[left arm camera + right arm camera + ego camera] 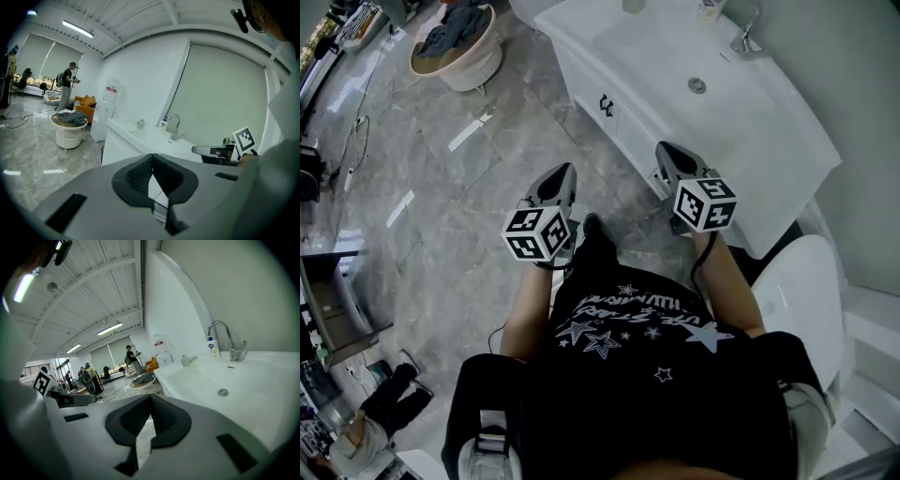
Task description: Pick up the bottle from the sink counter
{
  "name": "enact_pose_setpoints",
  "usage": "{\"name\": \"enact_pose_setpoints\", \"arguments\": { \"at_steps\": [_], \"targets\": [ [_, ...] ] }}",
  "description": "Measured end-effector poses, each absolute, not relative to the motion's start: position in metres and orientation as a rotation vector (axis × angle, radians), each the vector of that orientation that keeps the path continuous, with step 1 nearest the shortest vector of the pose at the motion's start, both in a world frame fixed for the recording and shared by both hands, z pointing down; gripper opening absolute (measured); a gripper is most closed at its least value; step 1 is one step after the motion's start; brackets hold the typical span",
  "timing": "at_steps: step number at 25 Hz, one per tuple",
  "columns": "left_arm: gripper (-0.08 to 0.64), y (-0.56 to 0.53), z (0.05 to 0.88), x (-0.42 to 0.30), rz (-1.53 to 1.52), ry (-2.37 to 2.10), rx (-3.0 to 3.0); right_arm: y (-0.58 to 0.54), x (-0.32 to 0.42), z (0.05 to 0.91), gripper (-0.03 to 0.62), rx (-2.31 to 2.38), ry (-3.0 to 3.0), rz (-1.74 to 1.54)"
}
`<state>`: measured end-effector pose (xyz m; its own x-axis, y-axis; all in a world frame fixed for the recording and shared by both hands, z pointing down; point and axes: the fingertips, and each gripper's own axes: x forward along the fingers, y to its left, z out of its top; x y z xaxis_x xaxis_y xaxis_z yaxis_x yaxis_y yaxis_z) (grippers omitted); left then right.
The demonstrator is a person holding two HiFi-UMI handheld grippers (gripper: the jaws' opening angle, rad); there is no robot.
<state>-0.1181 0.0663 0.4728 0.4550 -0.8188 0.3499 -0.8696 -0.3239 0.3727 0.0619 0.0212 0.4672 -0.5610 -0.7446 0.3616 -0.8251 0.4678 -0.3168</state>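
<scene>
A small white bottle with a blue label [213, 348] stands upright beside the chrome faucet [229, 341] at the back of the white sink counter [787, 141]. It also shows far off in the left gripper view [162, 124] and at the top edge of the head view [710, 9]. My right gripper [151, 397] is shut and empty at the counter's front edge [664, 148], well short of the bottle. Over the floor in front of the cabinet hangs my left gripper [565, 169], its jaws [152, 157] closed on nothing.
A small grey object [186, 360] sits on the counter left of the basin, whose drain [697, 85] lies mid-bowl. A round basket with clothes [457, 47] stands on the marble floor. A toilet [802, 300] is at my right. People stand far off [70, 79].
</scene>
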Motion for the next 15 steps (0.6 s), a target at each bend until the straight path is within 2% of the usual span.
{"name": "enact_pose_setpoints", "arguments": {
  "at_steps": [15],
  "targets": [
    [0.008,-0.074,0.473,-0.199,0.184,-1.348,2.246,-0.129,0.0,0.448,0.006,1.549,-2.515,0.714]
  ]
}}
